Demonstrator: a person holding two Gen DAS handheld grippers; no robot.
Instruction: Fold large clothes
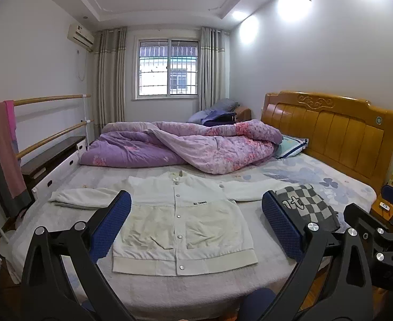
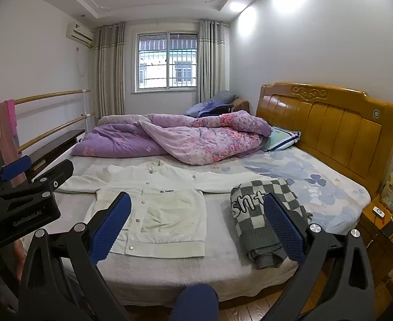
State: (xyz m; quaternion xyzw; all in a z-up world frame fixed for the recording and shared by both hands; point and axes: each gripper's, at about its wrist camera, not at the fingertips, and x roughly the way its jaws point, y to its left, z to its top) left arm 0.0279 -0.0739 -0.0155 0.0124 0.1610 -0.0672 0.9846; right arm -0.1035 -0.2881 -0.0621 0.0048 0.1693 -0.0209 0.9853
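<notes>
Jaws wide, empty | white jacket (image 1: 183,222) flat on bed (image 1: 169,289), between, beyond

Two garments on the bed (image 1: 169,289): one white jacket (image 1: 185,222) spread flat, one checkered sweater (image 2: 260,214) folded. Seven snap buttons visible down the jacket front. One purple quilt (image 1: 175,147), one pillow (image 1: 292,145). One headboard (image 1: 335,131), one window (image 1: 168,69), two curtains, one air conditioner (image 1: 80,36). Two grippers, jaws spread wide: left gripper (image 1: 196,222), right gripper (image 2: 196,222).
</notes>
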